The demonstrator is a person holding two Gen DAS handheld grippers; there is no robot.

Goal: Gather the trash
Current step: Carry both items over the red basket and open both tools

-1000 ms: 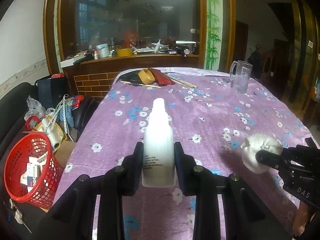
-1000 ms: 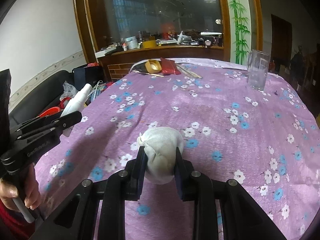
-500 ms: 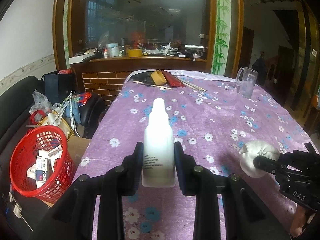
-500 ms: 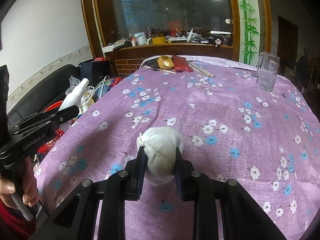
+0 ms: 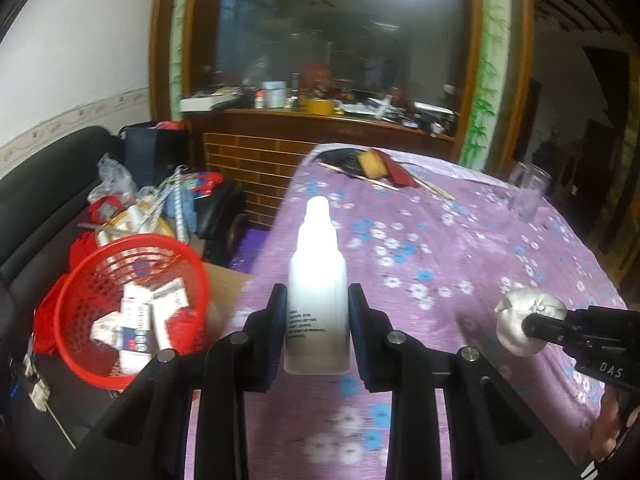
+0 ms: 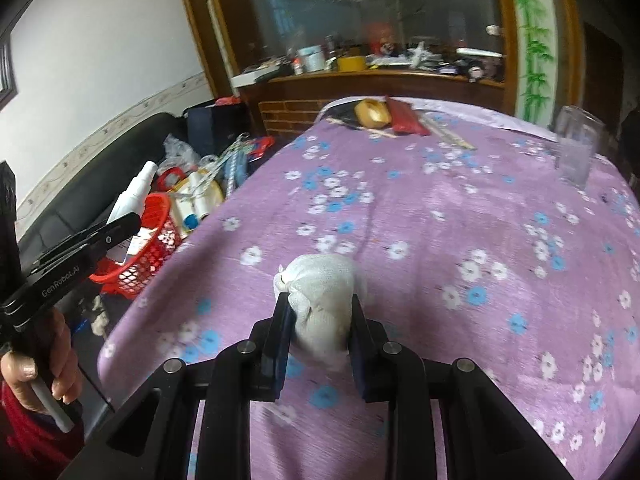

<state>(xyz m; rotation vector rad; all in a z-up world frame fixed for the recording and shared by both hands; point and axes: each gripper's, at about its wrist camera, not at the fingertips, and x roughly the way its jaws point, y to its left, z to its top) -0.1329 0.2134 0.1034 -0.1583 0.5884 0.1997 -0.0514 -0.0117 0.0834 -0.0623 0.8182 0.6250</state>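
My left gripper [image 5: 317, 320] is shut on a white plastic bottle [image 5: 317, 280], held upright above the left edge of the table. The bottle also shows in the right wrist view [image 6: 130, 196]. My right gripper [image 6: 318, 320] is shut on a white crumpled wad [image 6: 322, 300], held above the purple flowered tablecloth [image 6: 440, 220]. The wad also shows in the left wrist view [image 5: 522, 320]. A red basket [image 5: 120, 304] with several pieces of trash stands low to the left of the table; it also shows in the right wrist view [image 6: 152, 248].
A glass mug [image 6: 576, 152], a tape roll [image 6: 372, 114], a red pouch [image 6: 404, 120] and sticks lie at the far end of the table. A black sofa [image 5: 36, 200] with bags and clutter sits left. A wooden counter [image 5: 320, 128] stands behind.
Both grippers have moved left and back with their loads. The red basket has come nearer and more central in the left wrist view.
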